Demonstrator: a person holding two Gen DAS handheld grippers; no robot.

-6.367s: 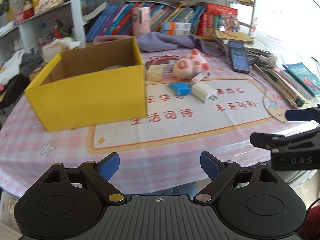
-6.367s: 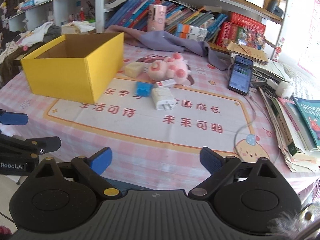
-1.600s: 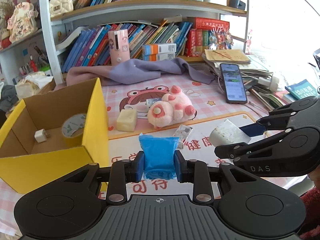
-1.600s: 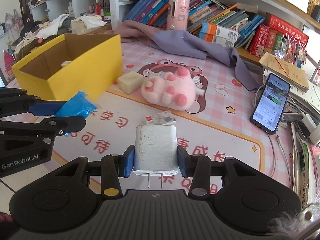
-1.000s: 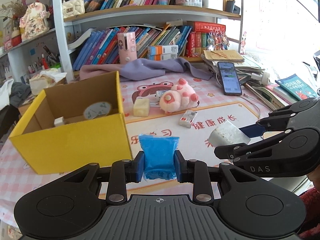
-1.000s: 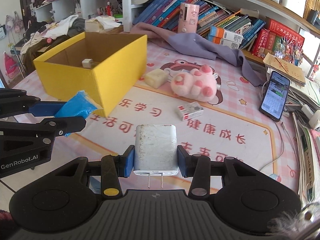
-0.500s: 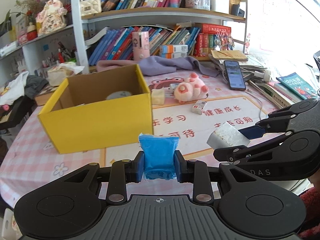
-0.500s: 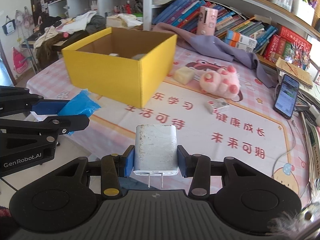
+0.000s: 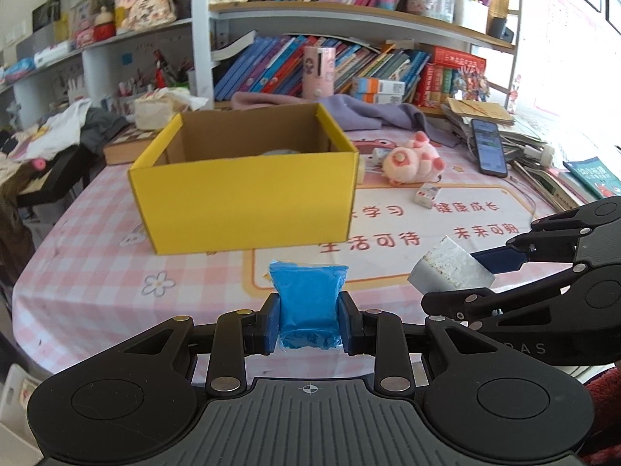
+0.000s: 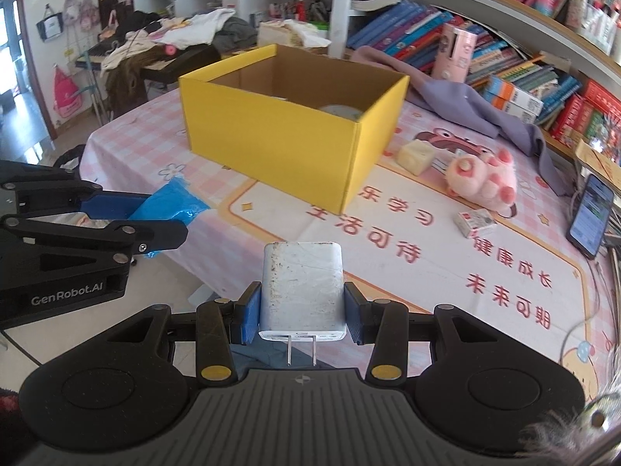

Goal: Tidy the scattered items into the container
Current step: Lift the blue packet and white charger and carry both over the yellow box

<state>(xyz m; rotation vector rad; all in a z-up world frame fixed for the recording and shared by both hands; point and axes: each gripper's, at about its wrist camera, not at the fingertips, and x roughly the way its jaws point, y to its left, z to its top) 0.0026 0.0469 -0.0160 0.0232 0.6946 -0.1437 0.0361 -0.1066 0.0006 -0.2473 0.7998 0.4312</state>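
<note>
Yellow box (image 9: 248, 198) ahead; left tongs (image 9: 308, 324) clamping blue packet (image 9: 308, 295), right tongs (image 10: 300, 320) white charger (image 10: 302, 291).

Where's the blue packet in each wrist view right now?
Left wrist: blue packet bottom centre, clamped in the left claw.
Right wrist: blue packet at left, in that same claw.
Shared landmark: yellow box, beyond the packet.

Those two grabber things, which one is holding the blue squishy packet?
The left gripper holds the blue packet. The right gripper grips a white charger plug instead, metal prongs pointing back at its camera.
</note>
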